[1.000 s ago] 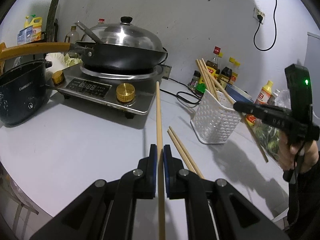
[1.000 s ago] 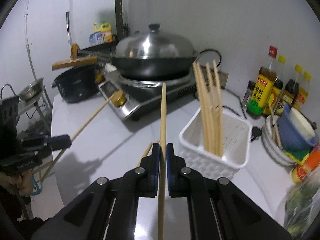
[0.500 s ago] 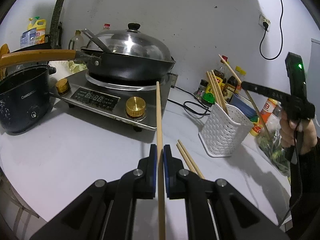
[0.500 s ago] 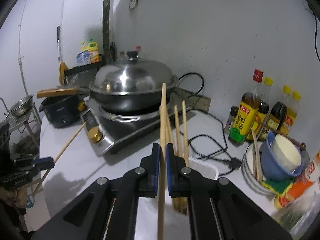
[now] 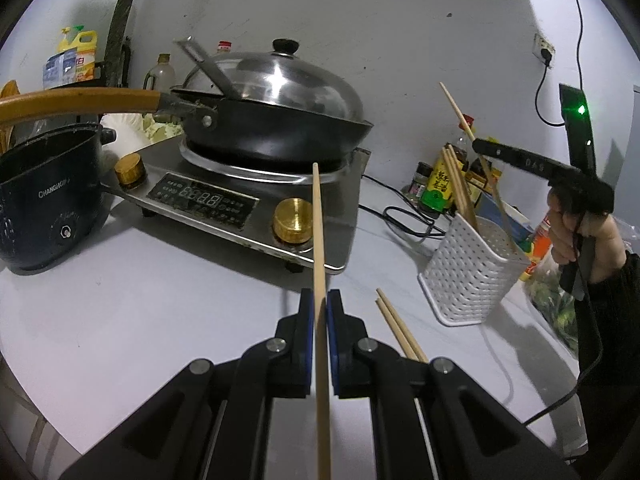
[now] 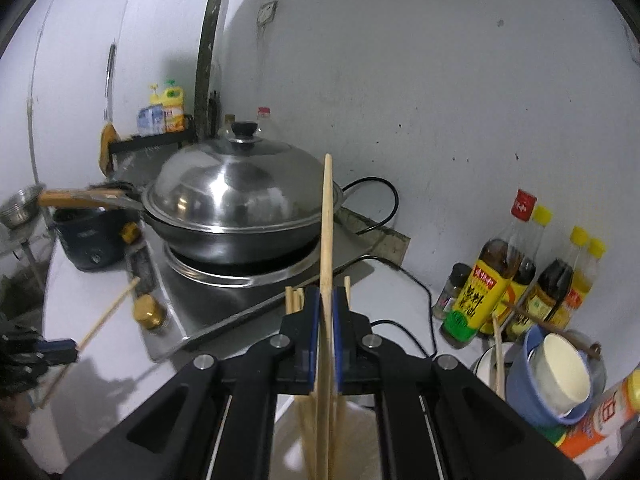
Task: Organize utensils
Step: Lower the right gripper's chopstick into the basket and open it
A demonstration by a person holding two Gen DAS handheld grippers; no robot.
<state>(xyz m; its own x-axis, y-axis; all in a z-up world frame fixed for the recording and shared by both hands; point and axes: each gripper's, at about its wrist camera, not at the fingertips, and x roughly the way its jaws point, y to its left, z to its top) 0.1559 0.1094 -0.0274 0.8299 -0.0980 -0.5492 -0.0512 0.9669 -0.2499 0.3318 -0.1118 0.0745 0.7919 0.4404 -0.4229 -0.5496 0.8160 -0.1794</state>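
Left wrist view: the left hand-held gripper (image 5: 319, 308), bottom centre, pinches a chopstick (image 5: 319, 232); two loose chopsticks (image 5: 396, 330) lie on the worktop (image 5: 120, 312) beside a white basket (image 5: 468, 276).

Right wrist view: the right hand-held gripper (image 6: 326, 308) pinches another chopstick (image 6: 327, 220), seemingly above basket chopsticks (image 6: 298, 300).
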